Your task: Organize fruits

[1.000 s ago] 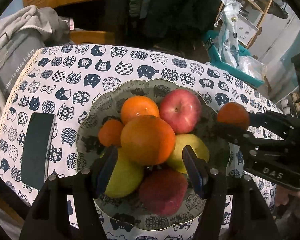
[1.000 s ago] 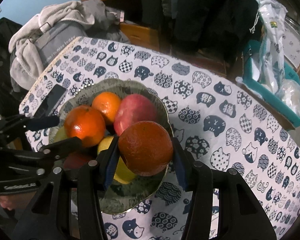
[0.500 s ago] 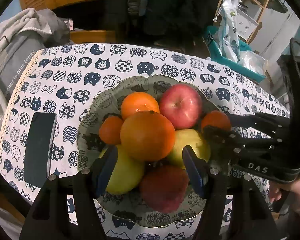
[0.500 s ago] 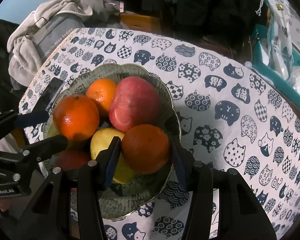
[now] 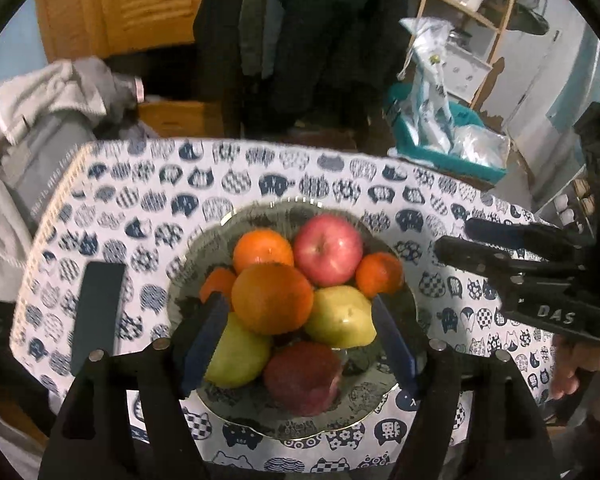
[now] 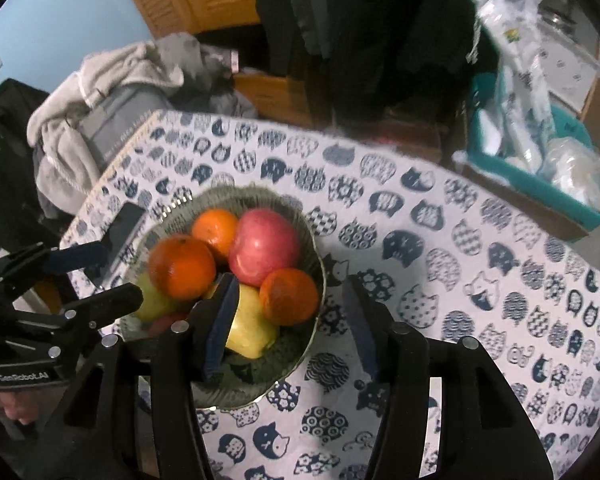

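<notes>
A grey patterned bowl [image 5: 364, 396] on the cat-print tablecloth holds the fruit pile. A large orange [image 5: 272, 298] tops it, with a red apple [image 5: 328, 250], a second orange [image 5: 262, 250], two yellow-green pears [image 5: 340, 316] and a dark red fruit [image 5: 302, 372]. My left gripper [image 5: 298, 336] hovers above the large orange with its jaws opening, pads off the fruit. A small orange [image 6: 288, 296] rests at the bowl's [image 6: 300, 360] right side. Above it my right gripper [image 6: 290, 320] is opening, with gaps on both sides.
A dark phone [image 5: 96, 312] lies on the cloth left of the bowl. Grey clothes [image 5: 40, 120] are piled past the table's left edge. A teal bin of plastic bags [image 5: 440, 148] stands beyond the far right edge. A person's hand [image 5: 580, 368] holds the right gripper.
The right gripper lowered the small orange into the bowl beside the apple and let go. Both grippers widened and lifted away from the fruit.
</notes>
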`<state>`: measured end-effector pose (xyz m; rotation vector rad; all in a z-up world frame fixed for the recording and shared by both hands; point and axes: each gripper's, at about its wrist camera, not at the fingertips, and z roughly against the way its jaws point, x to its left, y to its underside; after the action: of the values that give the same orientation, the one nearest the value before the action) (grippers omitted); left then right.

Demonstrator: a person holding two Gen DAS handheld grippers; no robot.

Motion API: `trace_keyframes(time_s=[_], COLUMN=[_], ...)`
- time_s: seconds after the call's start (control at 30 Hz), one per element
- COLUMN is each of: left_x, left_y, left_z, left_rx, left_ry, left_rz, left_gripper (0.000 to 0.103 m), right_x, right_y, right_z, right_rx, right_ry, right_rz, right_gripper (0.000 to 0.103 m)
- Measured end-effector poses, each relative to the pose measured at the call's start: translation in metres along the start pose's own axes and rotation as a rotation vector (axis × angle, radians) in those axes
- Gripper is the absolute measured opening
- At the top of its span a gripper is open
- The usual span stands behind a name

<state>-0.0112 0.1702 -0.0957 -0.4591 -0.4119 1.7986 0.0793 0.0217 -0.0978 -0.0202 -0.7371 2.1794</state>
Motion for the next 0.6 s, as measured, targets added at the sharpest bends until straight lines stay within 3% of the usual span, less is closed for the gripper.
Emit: trace_keyframes(time_s=[0.23,0.6], left_x=[-0.007,-0.01], left_y=[-0.004,-0.003], left_z=[0.034,0.076], left_rx=[-0.082,-0.17], left_ry=[-0.04,-0.059], left_rz=[-0.017,-0.009], left_gripper=[0.08,0.087], right_x=[0.01,0.025], right_y=[-0.005,-0.004], right_z=[0.047,0.096], right_rx=[-0.091,-0.176], right_ry=[0.067,0.081], right_rz=[0.016,0.017], right_gripper=[0.071,0.082])
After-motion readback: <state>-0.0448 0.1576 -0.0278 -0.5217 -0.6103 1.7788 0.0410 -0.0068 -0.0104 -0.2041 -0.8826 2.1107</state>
